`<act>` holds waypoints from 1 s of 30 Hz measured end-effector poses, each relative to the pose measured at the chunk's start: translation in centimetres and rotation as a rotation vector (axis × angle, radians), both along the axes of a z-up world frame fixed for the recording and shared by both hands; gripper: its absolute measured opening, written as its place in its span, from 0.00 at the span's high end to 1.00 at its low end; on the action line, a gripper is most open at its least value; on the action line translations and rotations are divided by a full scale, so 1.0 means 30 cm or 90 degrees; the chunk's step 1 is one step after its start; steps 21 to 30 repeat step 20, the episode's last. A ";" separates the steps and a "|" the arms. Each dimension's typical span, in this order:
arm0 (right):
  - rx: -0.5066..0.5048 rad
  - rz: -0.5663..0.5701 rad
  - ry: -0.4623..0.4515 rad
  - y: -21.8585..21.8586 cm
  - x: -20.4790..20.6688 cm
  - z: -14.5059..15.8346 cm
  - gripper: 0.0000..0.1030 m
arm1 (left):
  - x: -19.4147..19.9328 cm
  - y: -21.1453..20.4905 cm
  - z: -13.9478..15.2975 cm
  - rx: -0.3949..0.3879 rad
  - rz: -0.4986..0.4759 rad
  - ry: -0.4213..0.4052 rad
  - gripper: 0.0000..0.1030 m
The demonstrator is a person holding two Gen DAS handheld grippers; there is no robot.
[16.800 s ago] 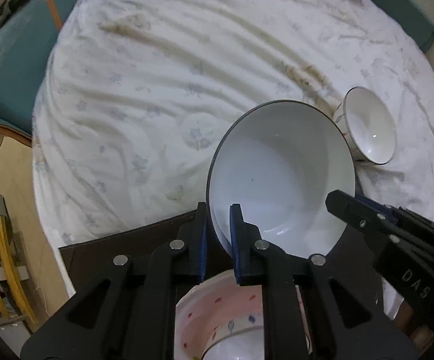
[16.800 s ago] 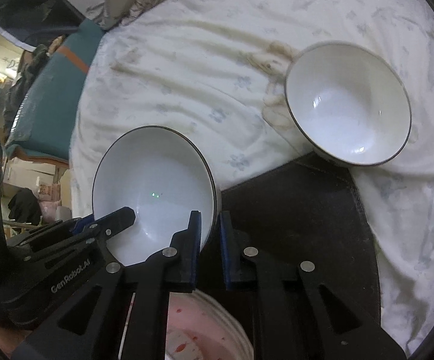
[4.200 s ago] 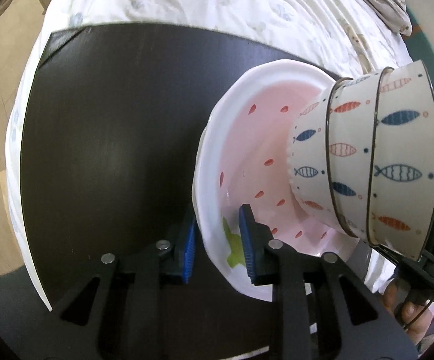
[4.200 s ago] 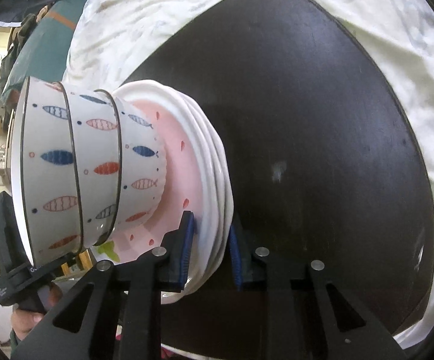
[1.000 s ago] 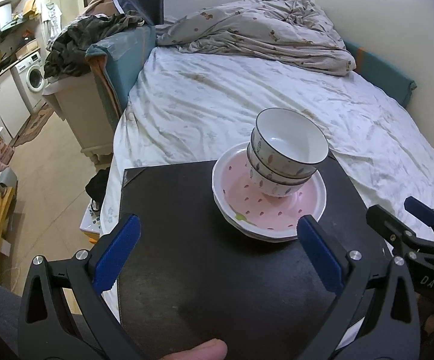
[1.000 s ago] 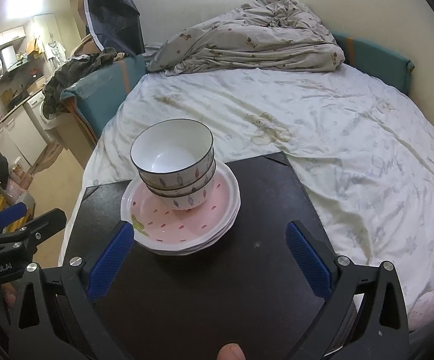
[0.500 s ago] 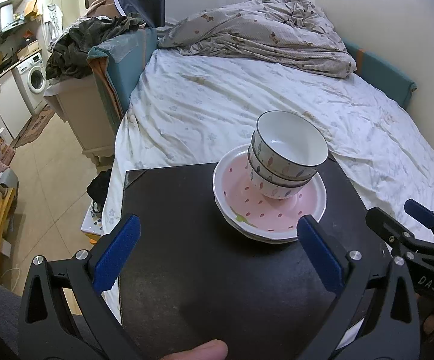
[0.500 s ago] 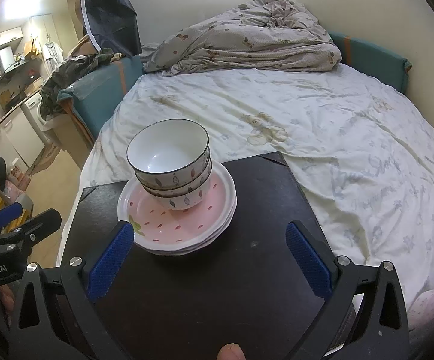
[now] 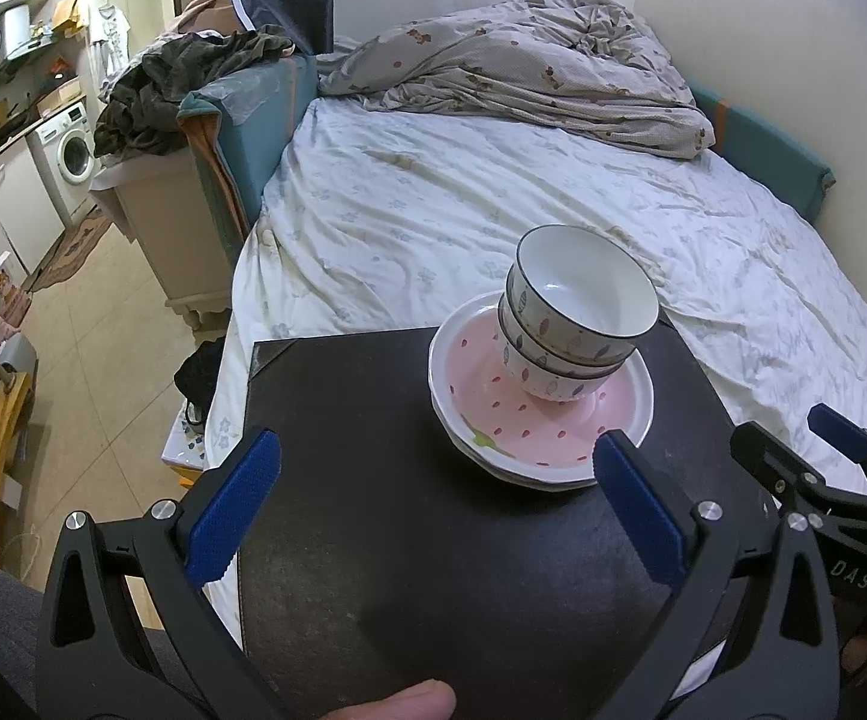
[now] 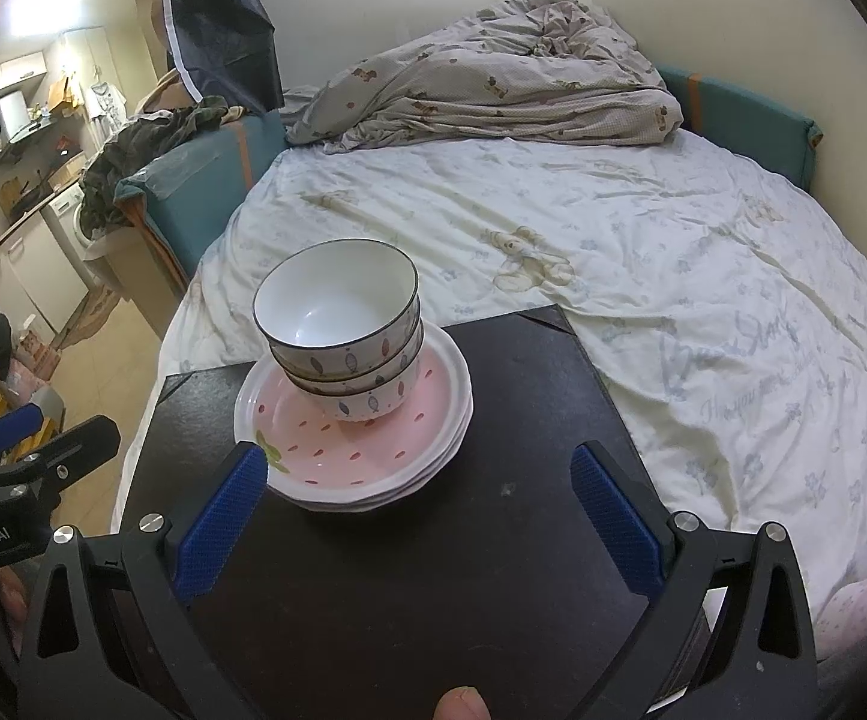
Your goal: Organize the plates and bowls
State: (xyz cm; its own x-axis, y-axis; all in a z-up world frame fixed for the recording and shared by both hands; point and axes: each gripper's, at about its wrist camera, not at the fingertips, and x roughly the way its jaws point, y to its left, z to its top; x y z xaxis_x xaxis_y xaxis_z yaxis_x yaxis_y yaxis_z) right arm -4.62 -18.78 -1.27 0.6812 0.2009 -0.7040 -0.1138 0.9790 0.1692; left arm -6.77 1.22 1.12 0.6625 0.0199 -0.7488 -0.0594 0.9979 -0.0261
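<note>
A wide bed (image 9: 493,222) with a pale printed sheet fills the far part of both views, and a crumpled duvet (image 10: 493,96) lies at its head. On the near edge of the bed rests a dark square board (image 9: 373,420). On the far half of this board stands a stack of pink plates (image 10: 373,468); three rims can be counted in the right wrist view. In the top plate stand two bowls (image 10: 343,324) with fish patterns, one nested in the other, and the upper bowl is empty and white inside. The left gripper (image 9: 433,510) and the right gripper (image 10: 418,516) hang above the near part of the board, each with the blue pads spread wide and nothing between them.
</note>
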 end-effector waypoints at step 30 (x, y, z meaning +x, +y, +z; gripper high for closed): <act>0.009 -0.003 -0.004 -0.033 0.005 0.008 0.00 | -0.001 -0.013 0.004 -0.002 0.006 0.001 0.00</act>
